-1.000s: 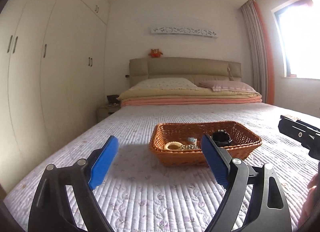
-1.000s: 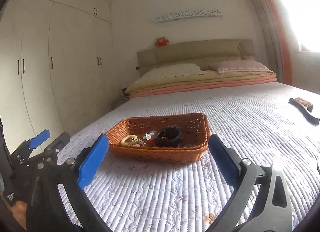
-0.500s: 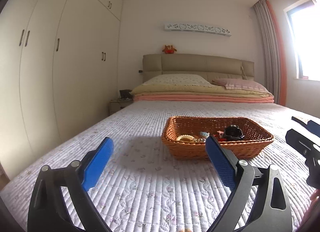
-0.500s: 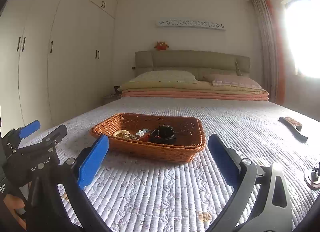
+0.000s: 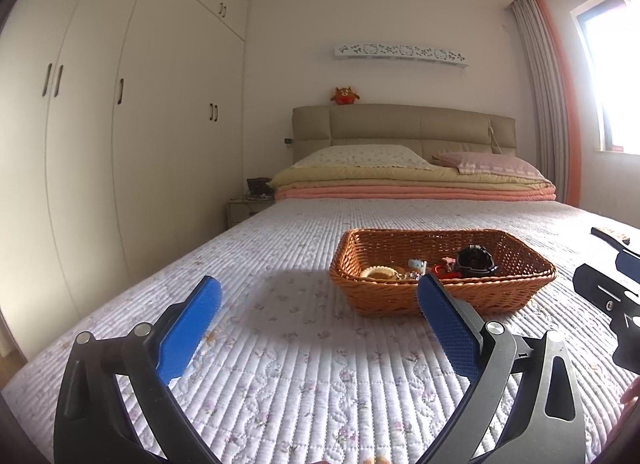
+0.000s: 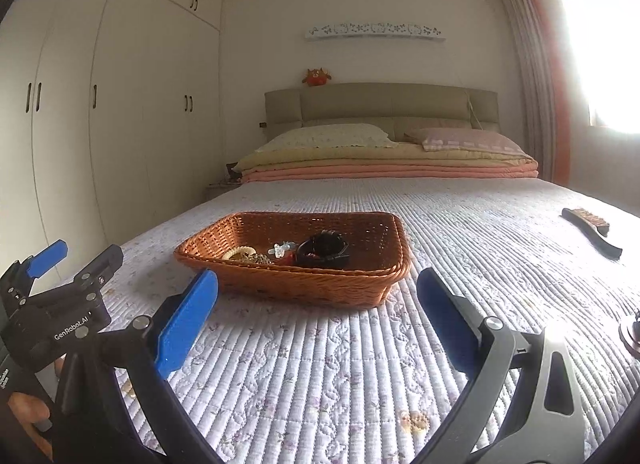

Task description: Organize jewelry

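From my left wrist camera, my left gripper (image 5: pixel 318 296) has its jaws wide apart; they have just been opening, and nothing is between them, only the quilted bedspread (image 5: pixel 280 364) below. The wicker basket (image 5: pixel 520 284) stands ahead and a little to the right, and my right blue pad covers a part of its near wall. Inside it, at the near side, lie a pale beaded bracelet (image 5: pixel 378 272), a small light-blue piece (image 5: pixel 416 263), something red (image 5: pixel 442 271) and a dark round piece (image 5: pixel 476 258), all close together. I judge that the step is the approach to the basket. To do it well I should go over the near rim, not push against it, because the basket is light and may slide on the soft cover.

From my right wrist camera, my right gripper (image 6: pixel 318 296) is also wide open and empty. Here the basket (image 6: pixel 384 276) is straight ahead, between my pads and farther. The same pieces are seen: bracelet (image 6: pixel 240 253), a thin chain (image 6: pixel 260 259) touching it, the dark piece (image 6: pixel 324 250). I would take the dark piece first, as it stands apart from the tangle. A brush (image 6: pixel 592 230) lies far right, well apart.
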Demonstrator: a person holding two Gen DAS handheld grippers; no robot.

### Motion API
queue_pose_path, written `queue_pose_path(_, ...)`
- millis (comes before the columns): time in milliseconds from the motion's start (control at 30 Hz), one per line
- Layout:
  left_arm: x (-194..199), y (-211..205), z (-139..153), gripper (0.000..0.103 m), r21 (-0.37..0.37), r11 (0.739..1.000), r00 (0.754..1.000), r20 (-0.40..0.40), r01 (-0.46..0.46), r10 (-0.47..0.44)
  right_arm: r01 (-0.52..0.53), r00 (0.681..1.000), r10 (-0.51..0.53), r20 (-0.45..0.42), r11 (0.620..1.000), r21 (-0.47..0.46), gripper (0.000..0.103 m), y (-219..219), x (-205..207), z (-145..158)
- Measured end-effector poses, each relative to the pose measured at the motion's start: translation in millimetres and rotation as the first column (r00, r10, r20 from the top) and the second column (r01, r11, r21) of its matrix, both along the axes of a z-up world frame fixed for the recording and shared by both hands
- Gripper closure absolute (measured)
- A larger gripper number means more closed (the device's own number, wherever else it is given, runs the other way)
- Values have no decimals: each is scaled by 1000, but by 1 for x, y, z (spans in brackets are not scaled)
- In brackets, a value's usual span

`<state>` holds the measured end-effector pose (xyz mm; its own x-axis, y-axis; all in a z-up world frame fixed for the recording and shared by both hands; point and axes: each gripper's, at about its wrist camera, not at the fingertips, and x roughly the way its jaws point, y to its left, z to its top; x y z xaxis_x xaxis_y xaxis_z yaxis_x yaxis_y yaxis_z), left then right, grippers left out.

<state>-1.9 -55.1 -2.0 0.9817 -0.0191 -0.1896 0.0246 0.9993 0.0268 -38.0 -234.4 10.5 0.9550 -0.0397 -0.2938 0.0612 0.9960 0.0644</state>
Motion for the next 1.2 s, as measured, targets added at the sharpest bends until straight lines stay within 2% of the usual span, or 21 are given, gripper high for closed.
queue_pose_path(567, 3, -4, -1, 7, 13, 1000, 1000, -18, 1, 0, 9, 1000, -8, -30, 1000, 28, 8, -5, 4, -3)
queue_pose_path(1200, 7, -1, -2, 7, -4, 1000, 999, -44, 2, -2, 12, 999, -11, -43, 999, 43, 8, -9, 7, -4)
